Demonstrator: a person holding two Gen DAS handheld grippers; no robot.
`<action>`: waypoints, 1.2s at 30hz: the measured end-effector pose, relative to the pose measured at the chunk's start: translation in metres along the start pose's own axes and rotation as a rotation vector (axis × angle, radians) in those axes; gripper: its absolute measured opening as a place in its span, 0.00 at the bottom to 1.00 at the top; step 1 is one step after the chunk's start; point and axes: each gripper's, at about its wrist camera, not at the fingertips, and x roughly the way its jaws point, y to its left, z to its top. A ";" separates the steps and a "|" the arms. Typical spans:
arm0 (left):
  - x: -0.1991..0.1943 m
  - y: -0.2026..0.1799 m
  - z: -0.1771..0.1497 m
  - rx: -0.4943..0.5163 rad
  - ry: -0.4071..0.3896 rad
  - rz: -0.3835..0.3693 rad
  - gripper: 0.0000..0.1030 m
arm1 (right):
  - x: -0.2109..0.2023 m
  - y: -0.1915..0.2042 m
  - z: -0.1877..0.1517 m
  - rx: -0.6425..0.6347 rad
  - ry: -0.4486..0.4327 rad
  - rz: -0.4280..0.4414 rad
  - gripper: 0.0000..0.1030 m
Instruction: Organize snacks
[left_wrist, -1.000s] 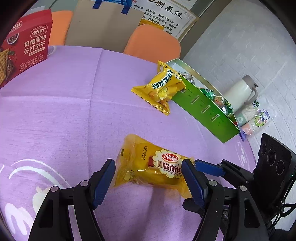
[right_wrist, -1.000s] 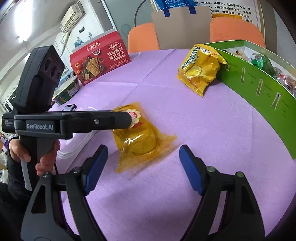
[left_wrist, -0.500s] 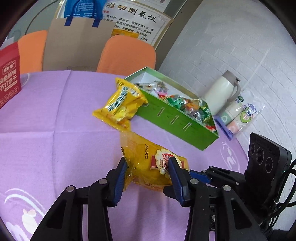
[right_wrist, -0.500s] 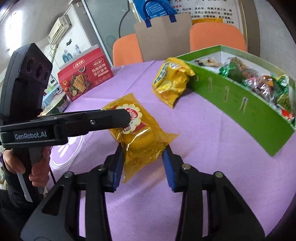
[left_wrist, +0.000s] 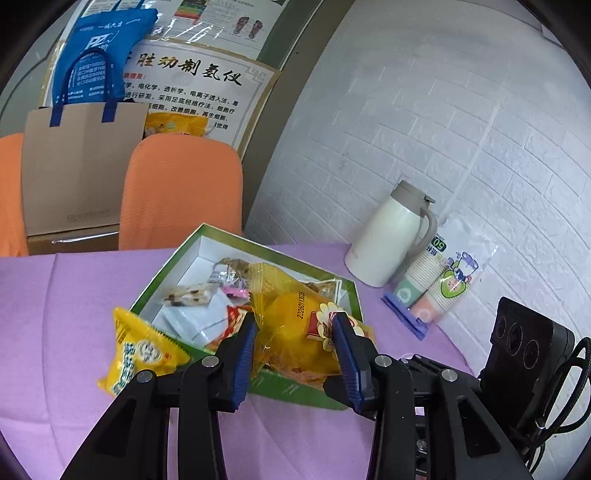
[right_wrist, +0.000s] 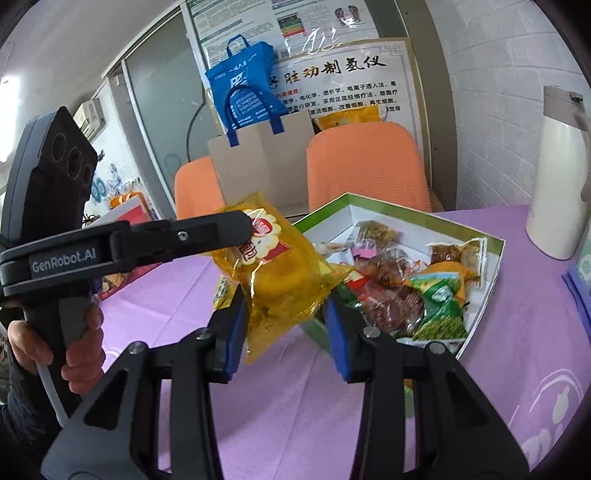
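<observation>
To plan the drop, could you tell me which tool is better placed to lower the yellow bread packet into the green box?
Probably left. The left tool clamps the bread packet mid-body, directly over the green box. The right tool pinches only its crinkled lower end, at the box's near corner.

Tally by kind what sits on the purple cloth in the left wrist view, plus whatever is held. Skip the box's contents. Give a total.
Green box: 1
Yellow snack packet beside the box: 1
Bread packet, held by left gripper and right gripper: 1
White thermos jug: 1
Paper-cup pack: 1
Total: 5
</observation>
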 end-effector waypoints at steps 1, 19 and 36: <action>0.007 0.002 0.005 -0.005 0.002 -0.006 0.40 | 0.004 -0.004 0.003 0.006 -0.005 -0.009 0.41; 0.055 0.061 -0.009 -0.102 0.089 0.209 0.73 | 0.065 -0.050 0.002 0.047 0.042 -0.121 0.65; -0.022 0.044 -0.048 -0.107 0.071 0.263 0.83 | -0.001 0.000 -0.013 0.022 -0.002 -0.056 0.90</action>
